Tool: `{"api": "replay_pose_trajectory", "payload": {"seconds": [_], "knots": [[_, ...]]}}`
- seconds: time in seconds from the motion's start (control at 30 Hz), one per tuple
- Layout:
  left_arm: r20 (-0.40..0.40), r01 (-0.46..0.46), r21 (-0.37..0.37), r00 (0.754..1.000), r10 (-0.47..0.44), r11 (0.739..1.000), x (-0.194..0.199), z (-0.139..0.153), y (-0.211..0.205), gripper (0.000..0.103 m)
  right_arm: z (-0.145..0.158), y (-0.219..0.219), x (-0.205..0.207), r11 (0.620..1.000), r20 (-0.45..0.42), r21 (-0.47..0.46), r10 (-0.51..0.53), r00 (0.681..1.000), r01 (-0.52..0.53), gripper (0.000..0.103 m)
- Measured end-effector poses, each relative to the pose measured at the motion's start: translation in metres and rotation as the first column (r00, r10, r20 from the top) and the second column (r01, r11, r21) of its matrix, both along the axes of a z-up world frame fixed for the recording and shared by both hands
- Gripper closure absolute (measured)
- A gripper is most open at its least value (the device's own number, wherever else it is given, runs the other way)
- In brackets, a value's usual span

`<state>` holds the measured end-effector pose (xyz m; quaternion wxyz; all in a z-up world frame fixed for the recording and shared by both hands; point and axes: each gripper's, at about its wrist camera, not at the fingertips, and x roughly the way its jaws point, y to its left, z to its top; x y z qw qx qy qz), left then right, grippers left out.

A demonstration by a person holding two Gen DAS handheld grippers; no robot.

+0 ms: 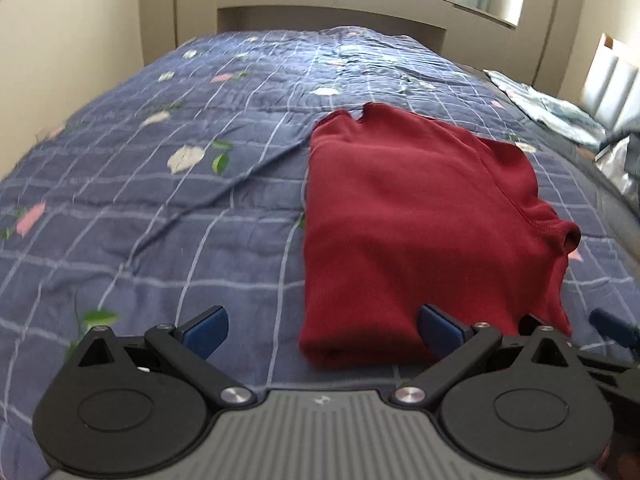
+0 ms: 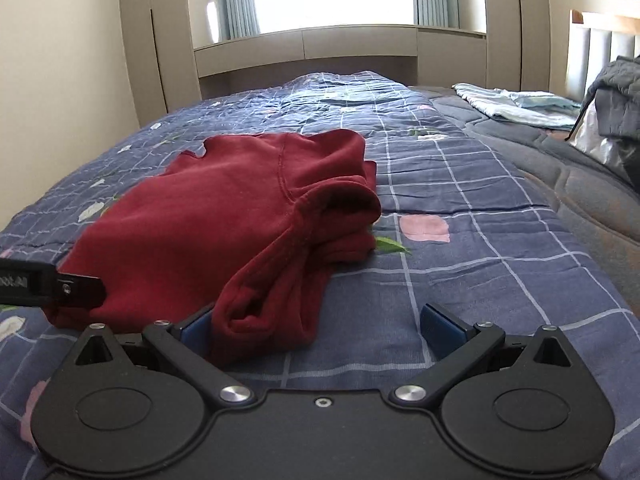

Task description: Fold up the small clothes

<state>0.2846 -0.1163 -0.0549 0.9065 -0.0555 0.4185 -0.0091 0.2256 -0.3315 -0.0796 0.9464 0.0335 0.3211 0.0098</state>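
Observation:
A dark red small garment [image 1: 420,224] lies folded on the blue checked bedspread [image 1: 160,200]. My left gripper [image 1: 324,330] is open, low at the garment's near left corner, its right finger over the near edge. In the right wrist view the same red garment [image 2: 224,216] lies with a sleeve or cuff bunched at its near right end. My right gripper [image 2: 316,330] is open, with that bunched end just in front of its left finger. Part of the left gripper shows at the left edge [image 2: 48,284]. The right gripper's blue fingertip [image 1: 612,326] shows in the left wrist view.
The bedspread [image 2: 480,248] has flower prints and wrinkles. A grey quilted cover [image 2: 560,176], a light folded cloth [image 2: 520,110] and a dark pile [image 2: 620,100] lie at the right. A cream wall unit and a window stand beyond the bed.

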Motion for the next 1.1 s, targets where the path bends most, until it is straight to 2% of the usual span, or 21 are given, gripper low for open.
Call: {"api": "replay_pose_trajectory", "payload": {"seconds": [0.17,0.33,0.6,0.67,0.73,0.8,1.1], "knots": [[-0.014,-0.034,-0.079,0.999,0.033,0.996,-0.01,0.005,0.017,0.001,-0.003,-0.008,0.0,0.999,0.012,0.036,-0.002,1.0,0.002,0.0],[0.084,-0.09,-0.07,0.992,0.096,0.993,-0.035,0.011,0.027,0.0,-0.005,-0.002,0.002,1.0,0.008,0.002,-0.011,1.0,0.011,0.0],[0.05,-0.134,-0.036,0.99,0.136,0.99,-0.041,0.011,0.031,0.0,-0.006,-0.004,-0.001,1.0,0.027,0.018,-0.011,1.0,0.011,0.0],[0.068,-0.131,-0.069,0.988,0.135,0.989,-0.043,0.009,0.033,0.0,-0.007,-0.005,-0.002,1.0,0.032,0.021,-0.012,0.999,0.012,0.0],[0.098,-0.107,-0.133,0.988,0.121,0.985,-0.047,0.009,0.034,0.0,-0.007,-0.005,-0.002,1.0,0.033,0.027,-0.013,0.999,0.012,0.0],[0.124,-0.086,-0.155,0.987,0.106,0.984,-0.049,0.012,0.032,0.0,-0.006,-0.005,-0.003,1.0,0.033,0.026,-0.013,0.999,0.012,0.0],[0.138,-0.073,-0.086,0.987,0.085,0.994,-0.013,0.027,0.025,0.0,-0.006,-0.006,-0.002,1.0,0.033,0.027,-0.013,0.999,0.012,0.0]]}}
